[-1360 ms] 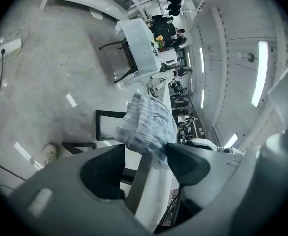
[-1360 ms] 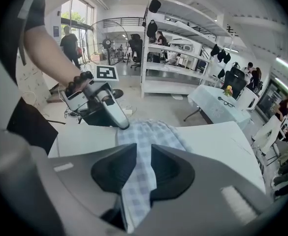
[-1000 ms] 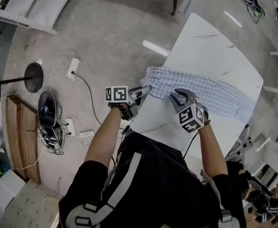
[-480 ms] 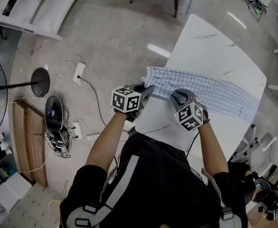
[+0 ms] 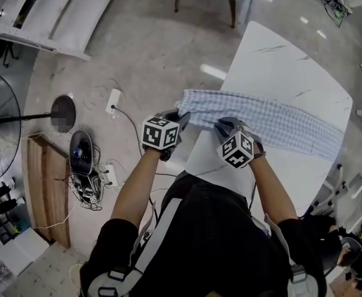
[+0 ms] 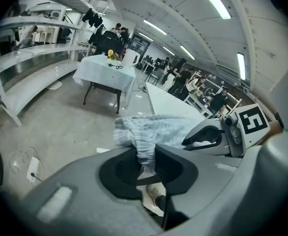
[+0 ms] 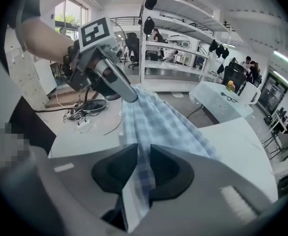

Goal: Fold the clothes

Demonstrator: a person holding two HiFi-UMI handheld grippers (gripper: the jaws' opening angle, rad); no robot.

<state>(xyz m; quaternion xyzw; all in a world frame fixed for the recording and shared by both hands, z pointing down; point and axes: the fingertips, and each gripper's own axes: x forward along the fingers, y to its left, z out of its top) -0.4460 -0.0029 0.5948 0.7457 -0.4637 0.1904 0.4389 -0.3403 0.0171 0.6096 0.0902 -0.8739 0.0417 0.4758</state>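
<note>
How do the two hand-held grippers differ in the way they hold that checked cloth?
The left gripper, fingers just closed further, pinches a bunched corner of the checked cloth past the table edge; the right gripper pinches a flat fold over the table. Both are shut on the cloth's near edge.

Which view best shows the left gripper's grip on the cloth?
The left gripper view: it looks along the left gripper, whose jaws have just closed further on a fold of the checked cloth. The head view's marker cube partly hides them; the right gripper view shows them side-on at the cloth's end.
</note>
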